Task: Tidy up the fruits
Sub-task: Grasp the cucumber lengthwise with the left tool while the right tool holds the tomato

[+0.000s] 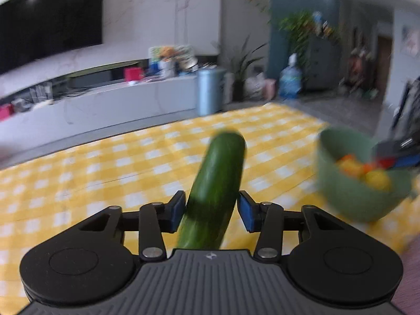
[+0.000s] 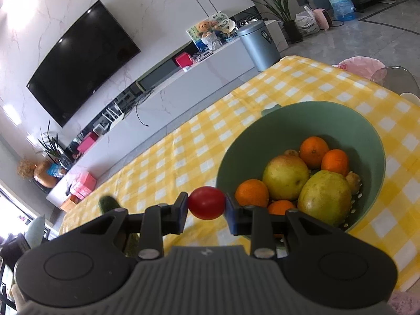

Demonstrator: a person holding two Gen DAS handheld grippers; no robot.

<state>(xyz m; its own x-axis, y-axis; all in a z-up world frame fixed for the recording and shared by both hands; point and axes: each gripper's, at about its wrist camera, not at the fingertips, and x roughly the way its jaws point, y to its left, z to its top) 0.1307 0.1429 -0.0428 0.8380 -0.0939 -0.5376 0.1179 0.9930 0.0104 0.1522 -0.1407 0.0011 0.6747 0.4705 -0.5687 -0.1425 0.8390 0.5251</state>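
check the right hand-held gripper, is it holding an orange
No, the right hand-held gripper is clamped on a small red tomato, while the oranges sit in the green bowl.

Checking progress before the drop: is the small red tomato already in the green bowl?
Out. The tomato sits clamped in the right gripper, just outside the green bowl's rim.

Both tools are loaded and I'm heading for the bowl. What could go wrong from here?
1. The left tool has the cucumber only near one end, most of it sticking out forward; the right pad seems barely touching, so it may pivot or slip.
2. The right tool pinches the small round tomato at its sides; it could pop out or bruise.
3. The green bowl already holds oranges and pears; a dropped cucumber may knock fruit.
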